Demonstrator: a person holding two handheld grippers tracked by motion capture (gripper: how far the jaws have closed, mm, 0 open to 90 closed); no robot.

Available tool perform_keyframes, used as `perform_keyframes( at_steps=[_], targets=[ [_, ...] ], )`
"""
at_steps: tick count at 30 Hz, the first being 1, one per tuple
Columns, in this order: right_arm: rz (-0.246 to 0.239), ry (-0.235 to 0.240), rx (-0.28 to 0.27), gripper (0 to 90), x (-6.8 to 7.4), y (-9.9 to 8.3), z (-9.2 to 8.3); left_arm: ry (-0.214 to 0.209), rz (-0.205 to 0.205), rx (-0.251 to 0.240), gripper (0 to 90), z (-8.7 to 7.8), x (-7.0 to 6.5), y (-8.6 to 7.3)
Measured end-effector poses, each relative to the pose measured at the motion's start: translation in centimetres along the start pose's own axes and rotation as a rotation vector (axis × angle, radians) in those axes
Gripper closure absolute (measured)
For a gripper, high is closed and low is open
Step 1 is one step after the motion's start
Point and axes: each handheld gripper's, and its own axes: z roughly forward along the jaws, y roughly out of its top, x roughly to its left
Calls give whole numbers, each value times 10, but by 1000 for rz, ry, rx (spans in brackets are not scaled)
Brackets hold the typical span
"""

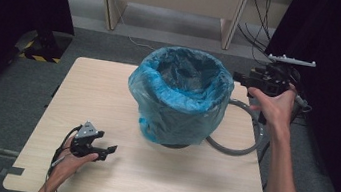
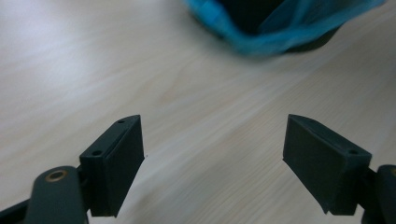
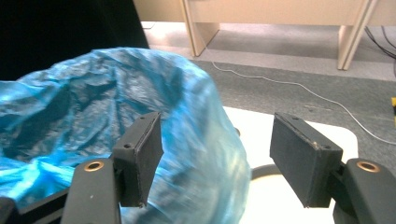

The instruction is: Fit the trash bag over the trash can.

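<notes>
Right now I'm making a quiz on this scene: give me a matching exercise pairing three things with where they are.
Things:
1. left tool
2. right tool
3. blue bag

Places:
A. lining the bin at the table's middle
B. raised beside the bin's far right rim
C. low over the near left of the table

Pairs: 1-C, 2-B, 3-A

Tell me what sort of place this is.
Likely a lab or recording room: a small wooden table on grey carpet, black curtains at both sides, and cables plugged into a wall socket.
</notes>
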Motion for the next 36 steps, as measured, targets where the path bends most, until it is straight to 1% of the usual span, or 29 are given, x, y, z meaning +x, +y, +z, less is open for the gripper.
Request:
perform_keyframes(
  at_steps=[2,4,7,8,11,14,16,19,21,22,25,26,27,28,31,36],
  targets=[
    [5,-12,6,351,-6,-6,0,-29,20,-40,193,0,-10,14],
    [11,-18,12,354,-11,-12,-1,-64,30,-77,187,1,-19,29],
    [10,-26,21,355,-16,-20,-1,-108,50,-112,182,5,-30,49],
    [14,-29,26,355,-18,-23,-1,-114,64,-117,182,7,-33,55],
    [17,-35,35,355,-23,-29,-1,-111,101,-133,183,10,-38,73],
    [30,-40,35,355,-29,-36,0,-115,123,-157,194,13,-40,90],
    [36,-46,38,355,-33,-41,1,-117,137,-181,225,13,-41,99],
    [52,-49,43,356,-40,-49,2,-137,153,-214,324,14,-44,110],
    [60,-50,50,356,-44,-54,3,-148,174,-224,429,14,-46,115],
    [65,-50,55,356,-45,-57,4,-148,184,-232,481,15,-47,117],
    [73,-50,60,356,-50,-63,5,-149,206,-237,732,18,-48,120],
    [79,-50,61,356,-50,-65,5,-147,207,-234,820,20,-48,119],
    [78,-49,62,357,-52,-66,5,-145,205,-230,878,22,-48,118],
    [81,-48,64,357,-52,-67,5,-148,210,-217,895,24,-48,116],
    [89,-47,66,357,-55,-71,5,-151,241,-172,896,34,-50,105],
    [99,-47,74,360,-59,-79,8,-132,258,-86,897,55,-48,91]
  ],
)
